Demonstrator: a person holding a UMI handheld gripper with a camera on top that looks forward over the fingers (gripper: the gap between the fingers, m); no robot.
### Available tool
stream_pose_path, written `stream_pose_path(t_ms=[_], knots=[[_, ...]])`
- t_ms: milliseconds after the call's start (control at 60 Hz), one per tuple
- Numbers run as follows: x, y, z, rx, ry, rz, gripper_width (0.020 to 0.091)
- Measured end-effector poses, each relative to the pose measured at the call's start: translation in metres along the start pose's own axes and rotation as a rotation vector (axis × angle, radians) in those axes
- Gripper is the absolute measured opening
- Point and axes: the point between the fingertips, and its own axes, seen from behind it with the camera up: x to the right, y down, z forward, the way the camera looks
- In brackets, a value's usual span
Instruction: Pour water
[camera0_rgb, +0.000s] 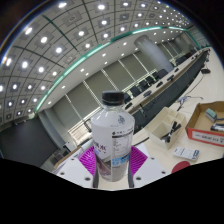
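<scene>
1. The tongs (112, 160) sit at the bottom centre of the frame, their two fingers closed against the sides of a clear water bottle (111, 135). The magenta pads (94, 157) press on its lower body on both sides.

2. The bottle fills the middle of the frame, upright, with its dark cap (112, 99) on top and a printed label around its middle. The cap looks screwed on, so I judge that no water can leave yet.

3. The grip is low on the body, probably so that the neck stays free and the bottle can later be tipped towards a vessel.

4. The bottle appears raised above the white desk (160, 125), which shows at the lower right, though whether its base is fully clear of the surface is hidden by the tongs.

5. On the desk at the right of the frame lies an open cardboard box (205, 118) holding small items, with a small packet (186, 153) just below it.

6. No cup or glass to receive the water is in sight; the pouring target may lie out of view.

7. Rows of conference seating (165, 75) curve away in the upper right.
</scene>
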Motion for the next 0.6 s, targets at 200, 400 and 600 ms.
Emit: stream_pose_path(t_ms=[200, 400, 600], knots=[[0.109, -0.015, -0.001, -0.008, 0.228, -0.449, 0.0399], [0.194, 0.037, 0.009, -0.116, 0.322, -0.572, 0.04], [0.237, 0.077, 0.011, -0.175, 0.359, -0.578, 0.0406]])
